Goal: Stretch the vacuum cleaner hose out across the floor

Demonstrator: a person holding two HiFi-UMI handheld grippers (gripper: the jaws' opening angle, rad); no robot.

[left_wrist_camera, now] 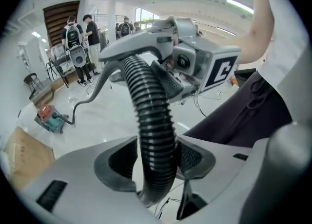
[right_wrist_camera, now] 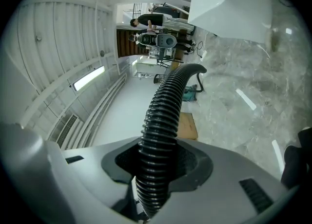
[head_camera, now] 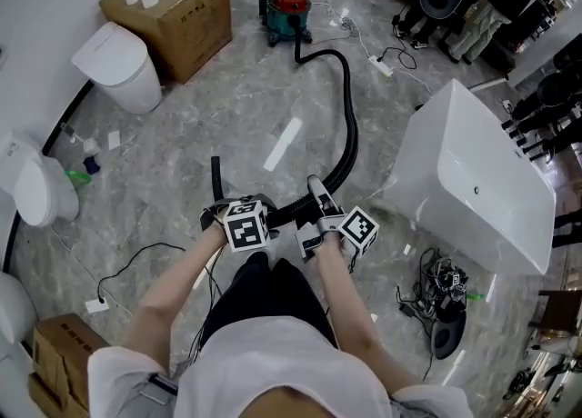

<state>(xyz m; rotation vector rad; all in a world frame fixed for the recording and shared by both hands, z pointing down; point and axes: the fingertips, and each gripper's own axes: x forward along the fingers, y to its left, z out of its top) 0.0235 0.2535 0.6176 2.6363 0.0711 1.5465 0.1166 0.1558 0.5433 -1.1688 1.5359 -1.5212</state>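
Currently, starting at the left: my left gripper [head_camera: 215,216] sits low in front of my legs and is tipped steeply toward the floor [head_camera: 227,116]. The hose [left_wrist_camera: 152,121] runs straight up between its jaws. It lies against the pad on the right, with a thin dark slit at the other pad. I read these jaws as loosely spread round the hose, not pinching it. A short straight black piece [head_camera: 215,175] sticks out just beyond this gripper.

My left forearm [head_camera: 173,284] reaches up from the lower left, and the marker cube [head_camera: 245,223] faces the head camera.

Centre: between the two grippers a short stretch of hose bridges across, raised off the floor.

Right: my right gripper [head_camera: 316,194] is just beside the left one, held nearly level and rolled onto its side. In the right gripper view both pads are pressed onto the ribbed hose, so these jaws are pinching it. My right forearm [head_camera: 350,303] comes in from the lower right, close alongside my body.

Hose appearance: black and corrugated, with evenly spaced ribs. From the right gripper it runs away across the grey marbled floor in one long bow. It bulges toward the white bathtub [head_camera: 473,180], then bends back left to the red-topped vacuum cleaner [head_camera: 288,9] at the far side. It is curved rather than straight, and apart from the raised stretch at the grippers it lies on the floor.
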